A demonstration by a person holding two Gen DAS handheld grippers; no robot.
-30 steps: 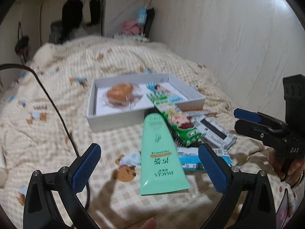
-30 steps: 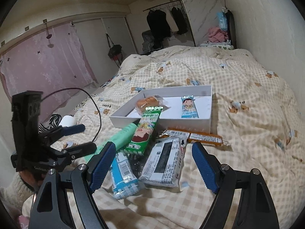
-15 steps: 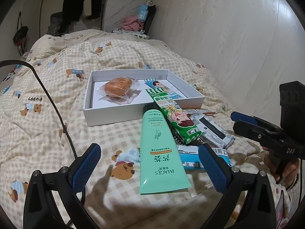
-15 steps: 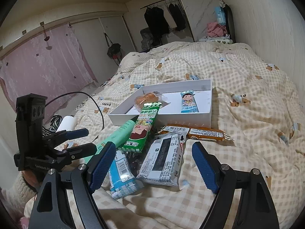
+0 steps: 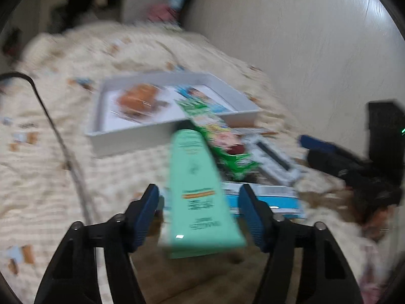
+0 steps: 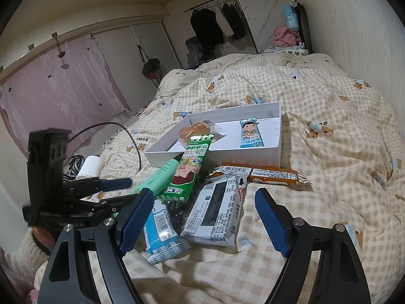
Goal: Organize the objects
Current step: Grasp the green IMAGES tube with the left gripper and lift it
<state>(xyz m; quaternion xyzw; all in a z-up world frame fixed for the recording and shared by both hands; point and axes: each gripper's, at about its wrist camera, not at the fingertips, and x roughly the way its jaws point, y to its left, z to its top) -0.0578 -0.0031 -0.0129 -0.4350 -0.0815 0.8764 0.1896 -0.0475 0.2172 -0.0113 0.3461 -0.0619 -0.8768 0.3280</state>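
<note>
On the checked bedspread (image 6: 329,131), snacks lie in a loose heap in front of the white box (image 6: 276,149), which already holds a wrapped bun (image 6: 195,129) and a small blue packet (image 6: 250,134). Left gripper (image 5: 198,210) straddles the flat crimped end of the mint-green tube (image 5: 195,177); jaws closing, tube between the blue pads, left pad not touching yet, right pad contact unclear from blur. Tube runs from that end up to the box's near wall, with the green snack pack (image 6: 189,169) leaning over its far end.

Judgement: tube is light, soft plastic, smooth and a bit slippery; crimped end is thin and flexes, so a grip further up the fuller body should hold better. Lifting it may drag the green pack.

Right gripper (image 6: 200,217) hovers wide open, holding nothing, above the white-and-black packet (image 6: 215,210) and blue-white packet (image 6: 162,230). Orange packet (image 6: 258,173) lies beside the box.
</note>
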